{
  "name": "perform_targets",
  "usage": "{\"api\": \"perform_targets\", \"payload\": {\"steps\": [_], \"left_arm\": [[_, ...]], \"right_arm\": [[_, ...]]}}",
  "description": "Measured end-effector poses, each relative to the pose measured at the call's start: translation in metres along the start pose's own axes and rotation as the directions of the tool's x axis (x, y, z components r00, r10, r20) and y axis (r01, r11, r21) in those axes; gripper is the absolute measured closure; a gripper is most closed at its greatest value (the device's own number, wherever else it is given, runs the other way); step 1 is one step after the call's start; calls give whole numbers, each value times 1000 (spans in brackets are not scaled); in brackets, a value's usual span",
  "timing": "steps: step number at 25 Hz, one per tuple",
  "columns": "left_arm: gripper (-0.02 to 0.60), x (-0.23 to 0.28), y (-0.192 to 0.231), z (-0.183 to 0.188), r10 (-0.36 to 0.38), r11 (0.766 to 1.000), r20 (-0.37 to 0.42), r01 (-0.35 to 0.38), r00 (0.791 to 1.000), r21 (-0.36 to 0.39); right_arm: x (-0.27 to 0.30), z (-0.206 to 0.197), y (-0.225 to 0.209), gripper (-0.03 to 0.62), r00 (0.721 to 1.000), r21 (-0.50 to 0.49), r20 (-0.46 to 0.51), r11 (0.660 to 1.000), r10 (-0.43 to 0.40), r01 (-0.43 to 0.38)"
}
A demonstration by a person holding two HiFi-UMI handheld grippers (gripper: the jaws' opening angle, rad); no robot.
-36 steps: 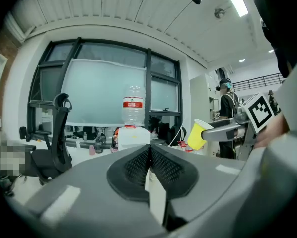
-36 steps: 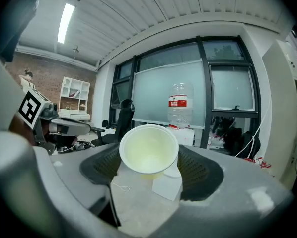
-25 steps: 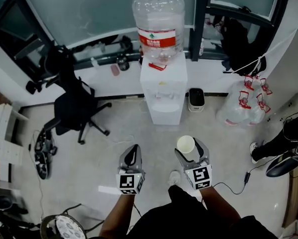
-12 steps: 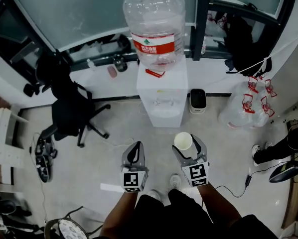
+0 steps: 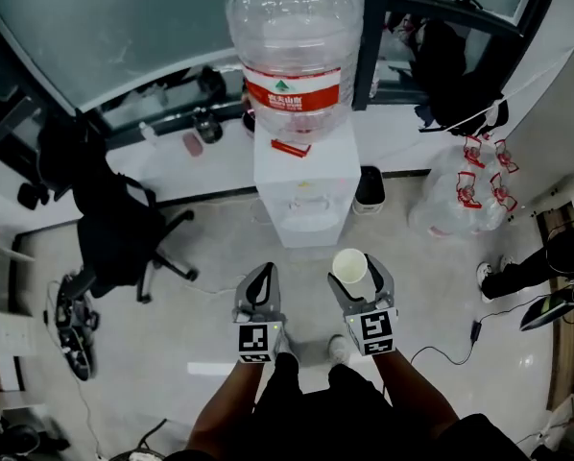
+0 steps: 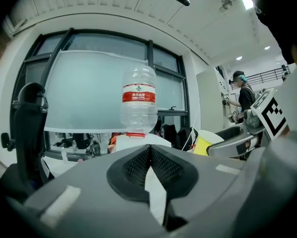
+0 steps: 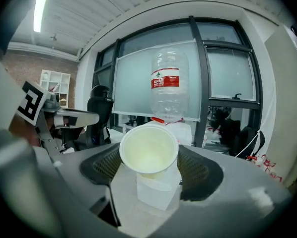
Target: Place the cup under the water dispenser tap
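The right gripper (image 5: 360,282), lower centre-right of the head view, has its jaws spread wide around a pale paper cup (image 5: 349,265), pressing on both its sides. The cup's mouth faces up and it looks empty. The left gripper (image 5: 261,281), just to its left in the frame, has its jaws closed together on nothing. The white water dispenser (image 5: 306,185) stands at frame centre above both grippers, with a large bottle (image 5: 295,46) on top. The cup is in front of it, apart from it.
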State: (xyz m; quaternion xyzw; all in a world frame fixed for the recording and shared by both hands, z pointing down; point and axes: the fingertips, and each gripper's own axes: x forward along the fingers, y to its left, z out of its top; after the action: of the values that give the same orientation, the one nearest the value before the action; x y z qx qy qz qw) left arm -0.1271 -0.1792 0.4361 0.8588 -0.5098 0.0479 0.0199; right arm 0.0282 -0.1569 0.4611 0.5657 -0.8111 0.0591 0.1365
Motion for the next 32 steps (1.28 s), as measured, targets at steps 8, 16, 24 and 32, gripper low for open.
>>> {"api": "perform_targets", "payload": {"steps": [8,16,24,32], "left_arm": [[566,35,43,-23,-95,995,-35,95,995,-17],[565,77,55,-52,-125,992,-36,125,992,6],[566,117,56,-102,-83,996,-73,80,994,-38],[566,151,64,-179,-40,998,-143,33,989,-52]], "right_arm": [[41,-14,9,241,993,25,-59,994,-105,107],[90,-50,-5,241,985,13,-118,991,-129,132],[138,-116,-26,243,977,44,-188,993,-98,108],[200,-195,-38,242,967,44,-248,996,-65,78]]}}
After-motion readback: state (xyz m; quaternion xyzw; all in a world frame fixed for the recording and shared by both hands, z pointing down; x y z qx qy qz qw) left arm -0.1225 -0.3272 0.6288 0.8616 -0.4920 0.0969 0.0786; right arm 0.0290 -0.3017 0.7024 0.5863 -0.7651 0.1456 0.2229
